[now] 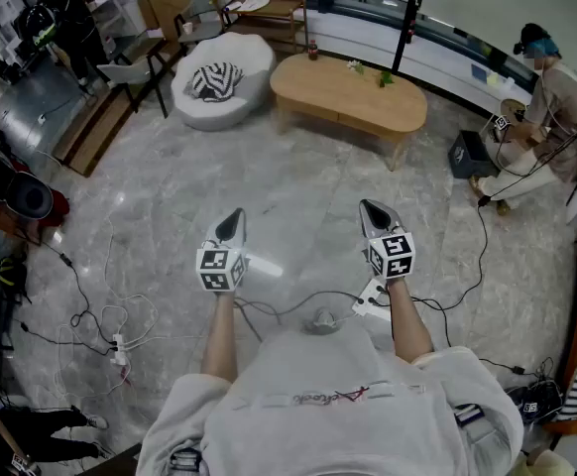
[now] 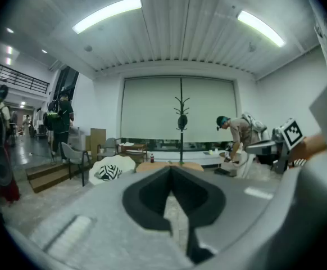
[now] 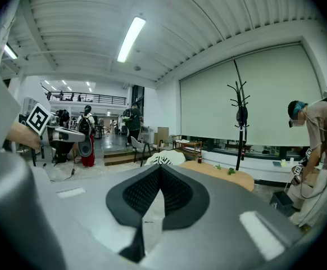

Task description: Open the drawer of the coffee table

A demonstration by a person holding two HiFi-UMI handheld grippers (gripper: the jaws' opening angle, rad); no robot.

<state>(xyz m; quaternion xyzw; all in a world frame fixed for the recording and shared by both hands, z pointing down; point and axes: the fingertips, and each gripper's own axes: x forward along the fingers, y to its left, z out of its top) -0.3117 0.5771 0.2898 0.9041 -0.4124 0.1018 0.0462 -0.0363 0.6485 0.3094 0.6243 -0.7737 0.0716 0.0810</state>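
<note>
The oval wooden coffee table (image 1: 348, 92) stands across the room, far beyond both grippers; its drawer front does not show from here. A small red bottle (image 1: 312, 50) and small green plants (image 1: 385, 78) stand on its top. My left gripper (image 1: 233, 217) and right gripper (image 1: 372, 210) are held side by side over the marble floor, both shut with nothing between the jaws. In the left gripper view the table (image 2: 192, 166) peeks just above the shut jaws, and in the right gripper view the same table (image 3: 231, 178) lies past the jaw tips to the right.
A white beanbag seat (image 1: 221, 79) with a striped cushion sits left of the table. A black coat stand (image 1: 408, 18) rises behind it. A crouching person (image 1: 546, 107) and a dark box (image 1: 470, 154) are to the right. Cables and a power strip (image 1: 120, 349) trail on the floor.
</note>
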